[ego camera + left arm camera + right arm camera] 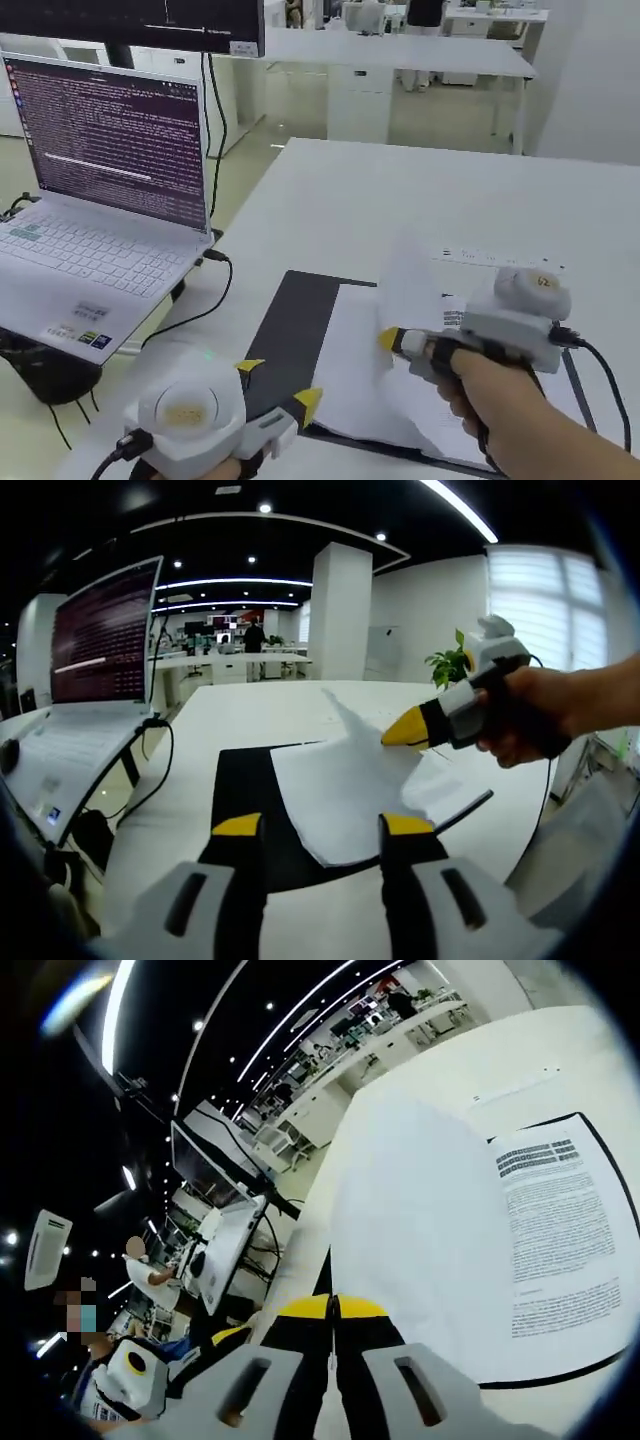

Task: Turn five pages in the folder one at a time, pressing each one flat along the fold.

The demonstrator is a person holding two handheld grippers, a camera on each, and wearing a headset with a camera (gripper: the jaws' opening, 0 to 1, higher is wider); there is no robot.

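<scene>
One black folder (290, 330) lies open on the white table (400, 190). Its bare inner cover is on the left and its stack of sheets on the right.

There are two grippers. The right gripper (388, 340), held in one hand (500, 390) over the folder's right half, has its two yellow-tipped jaws clenched together on the edge of a single page (410, 290). That page is lifted off the stack, curved, and stands up above the folder's middle. In the right gripper view the sheet runs straight down into the seam between the closed jaws. Beside it, one printed page (560, 1230) with blocks of text lies flat in the folder's right half.

The left gripper (279, 383) hovers at the folder's near left corner, over the black cover. Its two yellow tips are spread apart with nothing between them. In the left gripper view the lifted page's near edge lies beyond the gap, and I cannot tell whether it touches.

One open laptop (100, 200) with a lit text-filled screen stands well to the left of the folder. One dark monitor (150, 20) is behind it, farther from the folder.
</scene>
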